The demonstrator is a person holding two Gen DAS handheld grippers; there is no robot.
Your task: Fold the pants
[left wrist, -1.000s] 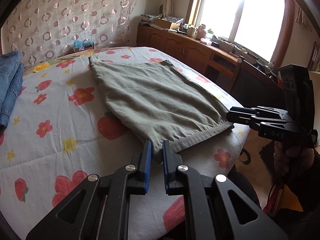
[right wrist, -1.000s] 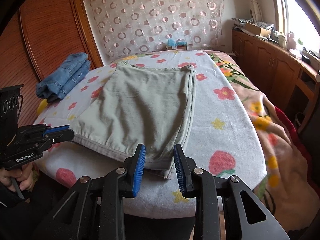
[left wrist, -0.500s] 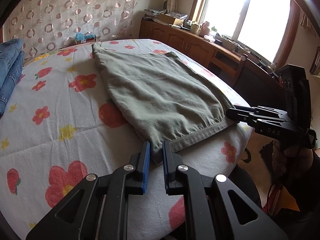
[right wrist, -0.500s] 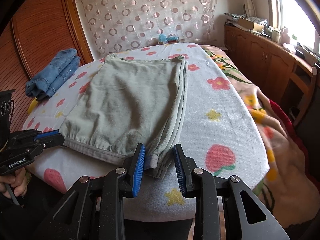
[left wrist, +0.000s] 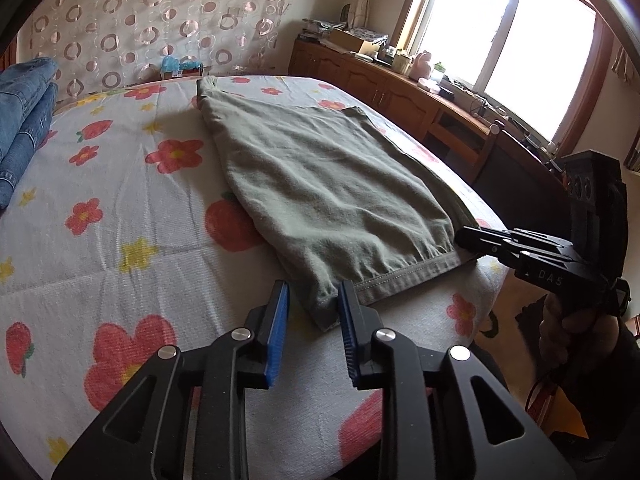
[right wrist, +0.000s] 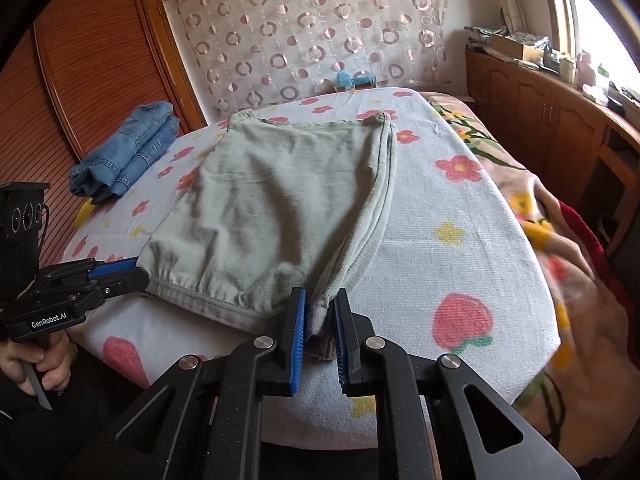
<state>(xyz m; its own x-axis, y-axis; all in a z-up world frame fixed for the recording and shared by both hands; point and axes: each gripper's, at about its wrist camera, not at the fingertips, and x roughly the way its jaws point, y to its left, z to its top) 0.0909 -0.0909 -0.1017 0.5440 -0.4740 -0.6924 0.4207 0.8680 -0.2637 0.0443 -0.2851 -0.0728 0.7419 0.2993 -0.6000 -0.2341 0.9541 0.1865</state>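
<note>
The grey-green cotton pants [left wrist: 328, 196], already folded to a flat rectangle, lie on the white bedspread printed with red flowers and strawberries [left wrist: 120, 208], filling the middle of both views, their elastic-gathered waistband [right wrist: 200, 292] along the near edge of the bed. A folded pile of blue denim jeans [right wrist: 128, 152] rests well apart, at the left centre of the right wrist view. Behind the bed hangs a pale curtain with ring patterns [right wrist: 312, 28]; a wooden sideboard [left wrist: 380, 84] cluttered with small items runs under the bright window [left wrist: 512, 36] at upper right in the left wrist view.

The left gripper [left wrist: 312, 308], at bottom centre of its own view, has its blue-padded jaws parted to either side of the near corner of the waistband, the cloth between them but not pinched. The right gripper [right wrist: 320, 312], at bottom centre of its view, has its jaws narrowed around the other corner, where the folded edges bunch; the pads seem to press the fabric.
</note>
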